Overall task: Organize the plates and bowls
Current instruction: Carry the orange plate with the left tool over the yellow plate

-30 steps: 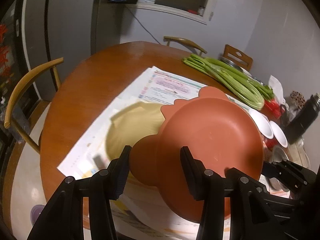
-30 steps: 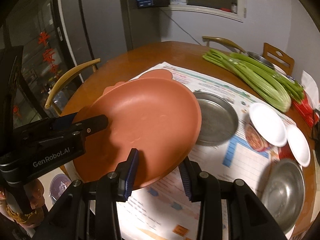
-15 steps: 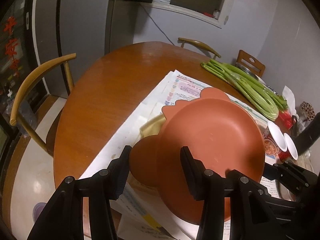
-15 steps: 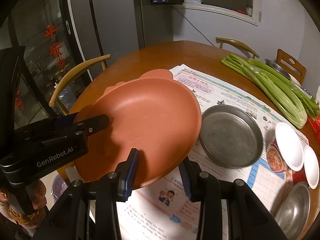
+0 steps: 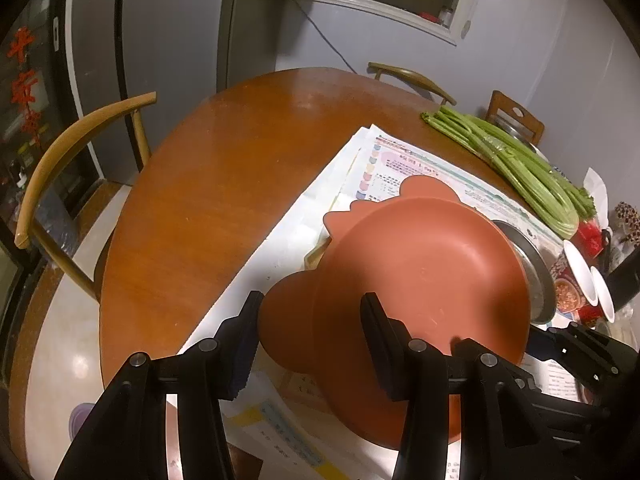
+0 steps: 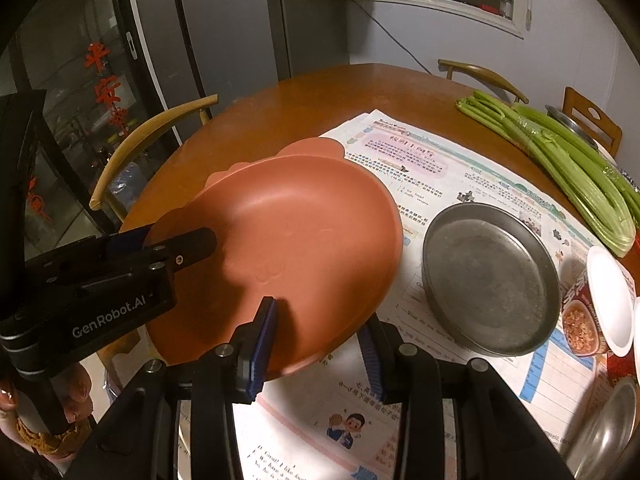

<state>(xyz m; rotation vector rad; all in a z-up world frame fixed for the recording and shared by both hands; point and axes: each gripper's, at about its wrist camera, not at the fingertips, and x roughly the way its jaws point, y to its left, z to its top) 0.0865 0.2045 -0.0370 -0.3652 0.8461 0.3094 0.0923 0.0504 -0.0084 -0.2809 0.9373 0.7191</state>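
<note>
A terracotta plate with ear-shaped tabs (image 5: 424,280) (image 6: 296,240) is held above the newspaper-covered table. My left gripper (image 5: 310,326) is shut on one of its tabs; its body shows in the right wrist view (image 6: 120,280). My right gripper (image 6: 320,340) is shut on the plate's near rim, and shows at the right in the left wrist view (image 5: 580,356). A metal pan (image 6: 488,276) lies to the right of the plate. A sliver of a yellow dish (image 5: 316,254) peeks out beneath the plate.
Celery (image 6: 568,164) lies at the far right. Two white bowls (image 6: 608,300) stand on red instant-noodle cups; a steel bowl (image 6: 612,440) is at the lower right. Wooden chairs (image 5: 68,168) ring the round table (image 5: 224,184).
Both grippers have carried the plate to the left, away from the metal pan. The yellow dish beneath is now almost hidden.
</note>
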